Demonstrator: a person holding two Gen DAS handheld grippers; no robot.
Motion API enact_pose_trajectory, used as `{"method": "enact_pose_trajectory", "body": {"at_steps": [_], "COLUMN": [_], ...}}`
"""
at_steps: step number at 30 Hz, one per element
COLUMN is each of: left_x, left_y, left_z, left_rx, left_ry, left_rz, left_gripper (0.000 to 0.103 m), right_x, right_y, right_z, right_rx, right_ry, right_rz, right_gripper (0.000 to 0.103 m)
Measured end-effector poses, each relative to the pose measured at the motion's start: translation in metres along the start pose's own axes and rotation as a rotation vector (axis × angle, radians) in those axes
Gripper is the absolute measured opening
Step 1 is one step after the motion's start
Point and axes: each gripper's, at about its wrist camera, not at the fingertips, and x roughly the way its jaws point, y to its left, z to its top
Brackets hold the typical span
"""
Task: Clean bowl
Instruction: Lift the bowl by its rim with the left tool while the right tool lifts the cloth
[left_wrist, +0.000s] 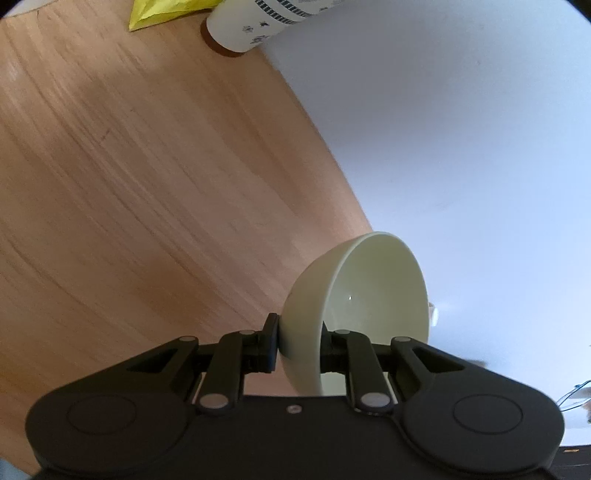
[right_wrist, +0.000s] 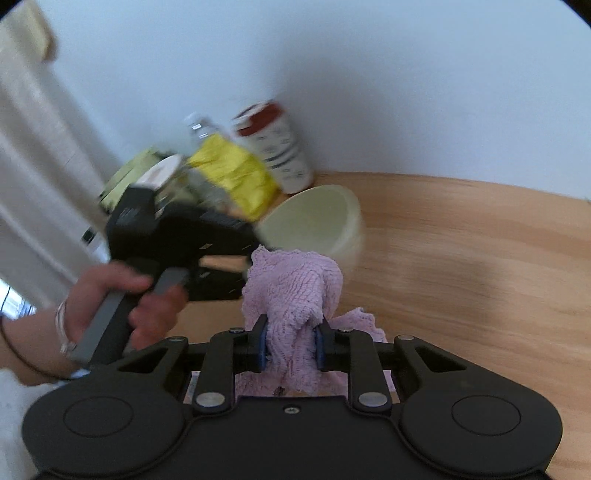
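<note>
While the bowl (left_wrist: 354, 295) hangs off the table (left_wrist: 147, 184), pinched by its wall alone, the listed risks come first.

Risk, slip: the left gripper (left_wrist: 299, 343) grips only a narrow strip of smooth rim, one finger outside the wall and one inside. A hard push from the cloth (right_wrist: 295, 295) could lever the bowl out of that pinch, and it would probably drop to the wood.

Risk, collision: a yellow bag (right_wrist: 236, 177) and a red-lidded tub (right_wrist: 280, 147) stand close behind the bowl in the right view. A wide wiping stroke could knock them.

Risk, cloth: loose folds hang below the right gripper (right_wrist: 291, 347) and may drag rather than wipe.

Item, left gripper: narrowed to the thickness of the bowl's wall, clamped across the rim. Bowl tipped on its side, mouth turned toward the wall of the room, held clear of the table.

Item, right gripper: closed partway on the bunched pink cloth, which bulges above the fingers. Cloth sits just beside the bowl's rim; the blur leaves contact uncertain.

Item, hand (right_wrist: 122, 302): wrapped round the left gripper's handle.
</note>
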Motion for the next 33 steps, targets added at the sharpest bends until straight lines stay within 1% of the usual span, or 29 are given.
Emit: {"method": "enact_pose_trajectory", "body": {"at_steps": [6, 12, 14, 18, 25, 28, 33], "left_x": [-0.004, -0.018, -0.014, -0.014, -0.003, 0.000, -0.002], "left_y": [-0.007, 0.001, 0.000, -0.001, -0.007, -0.007, -0.005], "left_z": [-0.005, -0.009, -0.007, -0.010, -0.010, -0.010, -0.011], "left_rx": [0.044, 0.047, 0.040, 0.050, 0.077, 0.082, 0.108], "left_ry": [-0.004, -0.013, -0.012, 0.002, 0.029, 0.035, 0.022], "left_rz": [0.000, -0.006, -0.012, -0.027, -0.055, -0.052, -0.031], "left_gripper": [0.016, 0.016, 0.016, 0.016, 0.018, 0.018, 0.018], "right_x": [0.021, 0.033, 0.034, 0.038, 0.042, 0.041, 0.040], "right_y": [0.023, 0.037, 0.041, 0.046, 0.042, 0.038, 0.032], "right_z": [0.005, 0.002, 0.000, -0.005, -0.007, -0.009, -0.012], "right_rx": [-0.117, -0.201, -0.222, -0.240, -0.243, -0.248, -0.257], "right_ry": [0.002, 0.027, 0.036, 0.050, 0.048, 0.042, 0.031], "right_rz": [-0.028, -0.061, -0.074, -0.112, -0.141, -0.155, -0.178], "right_gripper": [0.026, 0.026, 0.026, 0.026, 0.025, 0.025, 0.025]}}
